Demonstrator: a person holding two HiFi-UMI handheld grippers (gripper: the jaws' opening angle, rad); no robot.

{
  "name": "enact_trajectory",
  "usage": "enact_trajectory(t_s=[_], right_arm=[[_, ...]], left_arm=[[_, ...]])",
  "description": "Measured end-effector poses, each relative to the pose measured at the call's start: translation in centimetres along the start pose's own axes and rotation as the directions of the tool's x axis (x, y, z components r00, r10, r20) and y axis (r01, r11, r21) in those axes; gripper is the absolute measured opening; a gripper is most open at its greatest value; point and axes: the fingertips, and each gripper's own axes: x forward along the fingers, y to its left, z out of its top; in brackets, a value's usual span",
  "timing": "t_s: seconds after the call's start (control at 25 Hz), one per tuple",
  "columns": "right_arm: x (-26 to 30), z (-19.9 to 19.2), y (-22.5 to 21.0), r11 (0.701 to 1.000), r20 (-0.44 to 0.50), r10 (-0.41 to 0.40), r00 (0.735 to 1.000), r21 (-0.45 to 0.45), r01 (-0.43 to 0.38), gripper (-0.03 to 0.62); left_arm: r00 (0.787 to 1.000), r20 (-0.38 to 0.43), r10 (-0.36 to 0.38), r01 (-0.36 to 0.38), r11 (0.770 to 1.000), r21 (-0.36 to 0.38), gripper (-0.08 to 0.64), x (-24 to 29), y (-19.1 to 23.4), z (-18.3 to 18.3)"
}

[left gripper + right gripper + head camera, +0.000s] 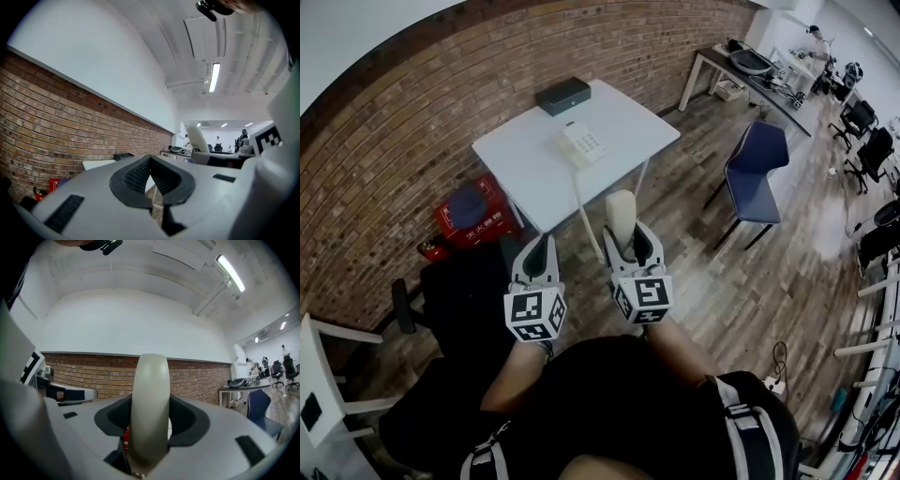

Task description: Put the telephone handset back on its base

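Two grippers low over the floor, near the white table [619,117]. Left gripper [541,244] empty, jaws closed tip to tip. Right gripper [632,246] clamped wide on the cream handset [621,212], upright between the pads, with its cord [584,211] running back to the base [583,142] on the table.

I see white table [520,164] beside brick wall [384,159]; blue chair [757,169] right of table, red crate [478,220] at its left; wood-plank floor [722,281] beneath; ceiling strip light [214,77] on.

Black clothing [619,394]; grey left hand-held gripper [538,247] and right hand-held gripper [629,246] bear square-marker cubes [534,315].
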Motion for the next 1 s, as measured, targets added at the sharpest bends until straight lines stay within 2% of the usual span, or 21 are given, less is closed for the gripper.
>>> enact_trajectory(t_s=[0.24, 0.4, 0.52, 0.68, 1.0], right_arm=[[1.5, -0.3, 0.9, 1.0, -0.005, 0.003, 1.0, -0.016, -0.003, 0.204], [3.7, -0.6, 0.3, 1.0, -0.004, 0.02, 1.0, -0.003, -0.02, 0.202], [6.1, -1.0, -1.2, 0.999, 0.0, 0.034, 0.999, 0.013, -0.034, 0.204], [10.5, -1.4, -4.3, 0.998, 0.018, 0.057, 0.998, 0.034, -0.057, 0.204], [20.0, -1.8, -10.2, 0.987, -0.009, 0.156, 0.988, 0.048, -0.156, 0.204]], left_arm=[[1.0, -0.014, -0.004, 0.004, 1.0, -0.029, 0.0, 1.4, 1.6, -0.8], [0.999, -0.029, 0.031, -0.033, 0.998, -0.048, 0.0, 2.6, 3.3, -1.5], [0.998, -0.028, 0.052, -0.053, 0.998, -0.031, 0.0, 4.4, 3.9, -1.6], [0.997, -0.019, 0.08, -0.08, 0.997, -0.002, 0.0, 8.4, 4.2, -1.6], [0.987, -0.044, 0.151, -0.152, 0.988, -0.015, 0.0, 18.8, 4.5, -1.5]])
